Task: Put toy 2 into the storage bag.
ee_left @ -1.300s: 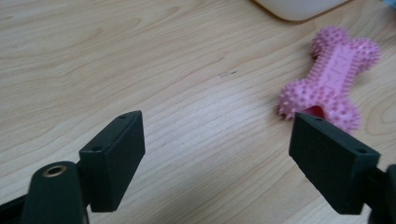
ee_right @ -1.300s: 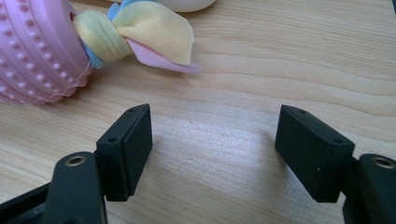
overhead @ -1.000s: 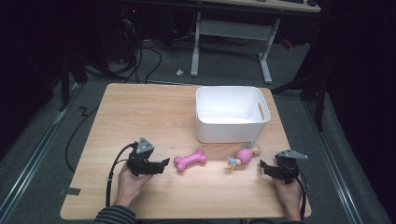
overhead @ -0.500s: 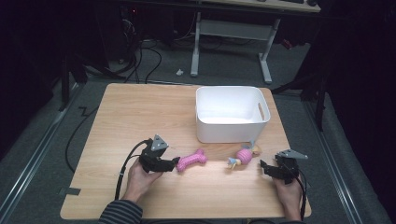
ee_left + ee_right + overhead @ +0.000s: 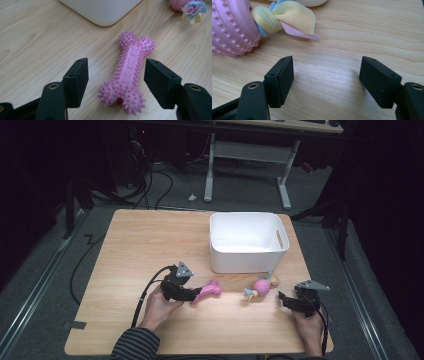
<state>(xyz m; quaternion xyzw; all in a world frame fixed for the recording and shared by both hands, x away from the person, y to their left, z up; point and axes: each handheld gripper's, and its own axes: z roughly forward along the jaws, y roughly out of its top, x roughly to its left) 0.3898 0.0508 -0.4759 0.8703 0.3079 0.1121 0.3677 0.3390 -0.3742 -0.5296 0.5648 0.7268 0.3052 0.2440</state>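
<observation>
A spiky pink rubber bone [image 5: 210, 291] lies on the wooden table in front of the white bin. My left gripper [image 5: 196, 296] has its jaws on either side of the bone's near end. In the left gripper view the bone [image 5: 128, 72] sits between the two pads of that gripper [image 5: 117, 72] with a gap on each side. Those jaws have just been closing and the pads do not press on the bone. My right gripper [image 5: 282, 299] rests open at the table's right, its jaws [image 5: 327, 75] over bare wood. A pink studded ball with cloth tails [image 5: 261, 286] [image 5: 229, 27] lies just to its left.
The white plastic bin [image 5: 247, 256] stands at the back right of the table [image 5: 140, 245], close behind both toys; its corner [image 5: 102, 10] appears beyond the bone. The ball toy [image 5: 186, 5] lies to the right of the bone. Dark floor, cables and a desk frame surround the table.
My left gripper has slid right along the table until its jaws straddle the bone's near end, and the jaws stand narrower. The right gripper and both toys have stayed put.
</observation>
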